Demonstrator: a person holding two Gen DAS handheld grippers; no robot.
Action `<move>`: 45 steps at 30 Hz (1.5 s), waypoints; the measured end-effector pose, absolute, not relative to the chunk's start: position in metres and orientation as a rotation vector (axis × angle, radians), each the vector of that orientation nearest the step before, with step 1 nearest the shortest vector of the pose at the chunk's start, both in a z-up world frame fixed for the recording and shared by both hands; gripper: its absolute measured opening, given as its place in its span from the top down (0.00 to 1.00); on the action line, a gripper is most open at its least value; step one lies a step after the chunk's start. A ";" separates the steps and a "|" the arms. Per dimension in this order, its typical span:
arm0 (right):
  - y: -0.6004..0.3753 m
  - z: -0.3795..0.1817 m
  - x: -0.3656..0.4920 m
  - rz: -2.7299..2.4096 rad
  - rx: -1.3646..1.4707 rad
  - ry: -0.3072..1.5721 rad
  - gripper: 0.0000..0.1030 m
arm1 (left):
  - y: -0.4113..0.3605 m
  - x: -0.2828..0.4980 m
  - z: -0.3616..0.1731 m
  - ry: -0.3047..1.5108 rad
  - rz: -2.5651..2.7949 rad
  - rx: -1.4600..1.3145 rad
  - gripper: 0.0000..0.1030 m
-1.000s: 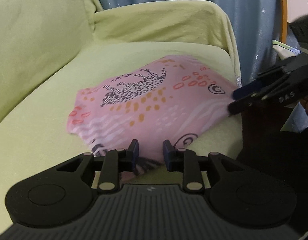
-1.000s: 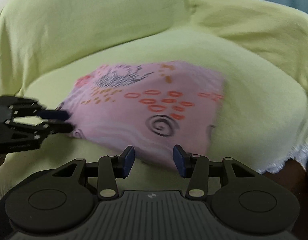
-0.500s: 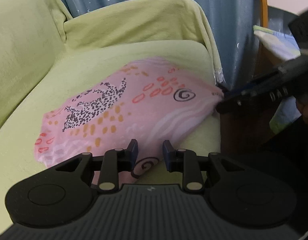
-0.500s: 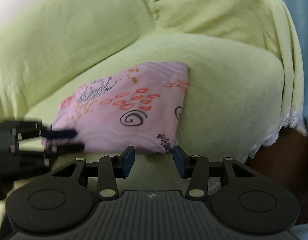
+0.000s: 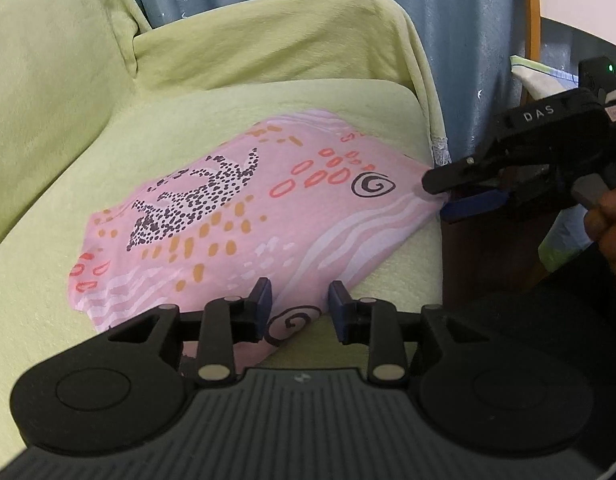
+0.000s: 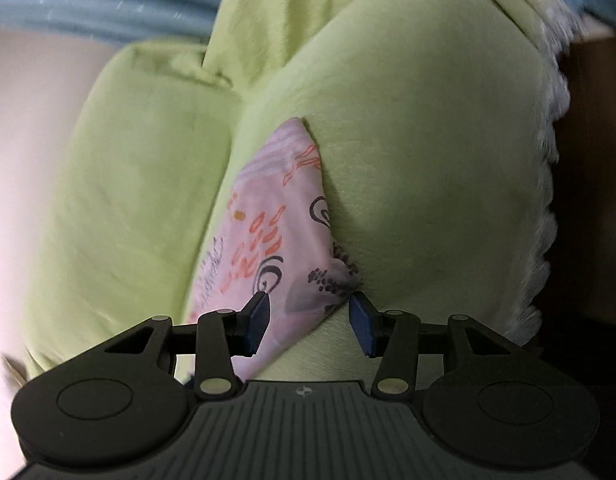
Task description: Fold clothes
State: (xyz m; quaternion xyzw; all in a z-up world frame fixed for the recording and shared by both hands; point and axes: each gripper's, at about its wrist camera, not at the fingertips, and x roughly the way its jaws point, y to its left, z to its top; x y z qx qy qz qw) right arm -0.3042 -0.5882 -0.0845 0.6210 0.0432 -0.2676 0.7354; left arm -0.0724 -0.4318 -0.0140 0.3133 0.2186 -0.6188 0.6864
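Observation:
A pink patterned garment [image 5: 235, 216] lies folded flat on the green sofa seat [image 5: 187, 120]. My left gripper [image 5: 299, 306] is open, its fingers straddling the garment's near edge by a spiral print. Seen from the left wrist, my right gripper [image 5: 444, 196] reaches in from the right, one finger above and one below the garment's right corner. In the right wrist view the garment [image 6: 275, 232] appears rotated, and my right gripper [image 6: 310, 318] is open with that corner between its pads. A hand [image 5: 608, 232] holds the right gripper.
The sofa's back and armrest [image 5: 287, 36] rise behind the seat. A blue curtain [image 5: 460, 20] hangs beyond. A dark brown piece of furniture [image 5: 472, 264] stands against the sofa's right edge, and a wooden chair [image 5: 532, 12] with a pale cloth [image 5: 544, 76] is further right.
My right gripper has rolled sideways and closed in on the garment's right corner, which now sits between its pads. My left gripper stays open at the near edge.

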 end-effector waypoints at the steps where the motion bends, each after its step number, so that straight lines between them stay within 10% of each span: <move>1: -0.589 -0.088 -0.305 -0.592 1.390 0.070 0.53 | -0.432 -0.072 -0.014 0.491 -1.386 0.703 0.74; 5: -0.594 -0.097 -0.317 -0.649 1.434 0.013 0.96 | -0.432 -0.072 -0.014 0.494 -1.384 0.702 0.74; 9: -0.592 -0.096 -0.326 -0.702 1.418 0.010 0.99 | -0.432 -0.071 -0.015 0.498 -1.380 0.689 0.74; 32: -0.582 -0.017 -0.205 -0.508 0.773 0.414 0.72 | -0.438 -0.009 -0.009 0.563 -1.260 0.525 0.74; 38: -0.589 -0.025 -0.213 -0.572 0.732 0.460 0.98 | -0.408 0.020 -0.005 0.560 -1.190 0.512 0.69; 45: -0.597 -0.007 -0.185 -0.565 0.644 0.454 0.69 | -0.427 0.031 0.007 0.532 -1.211 0.445 0.73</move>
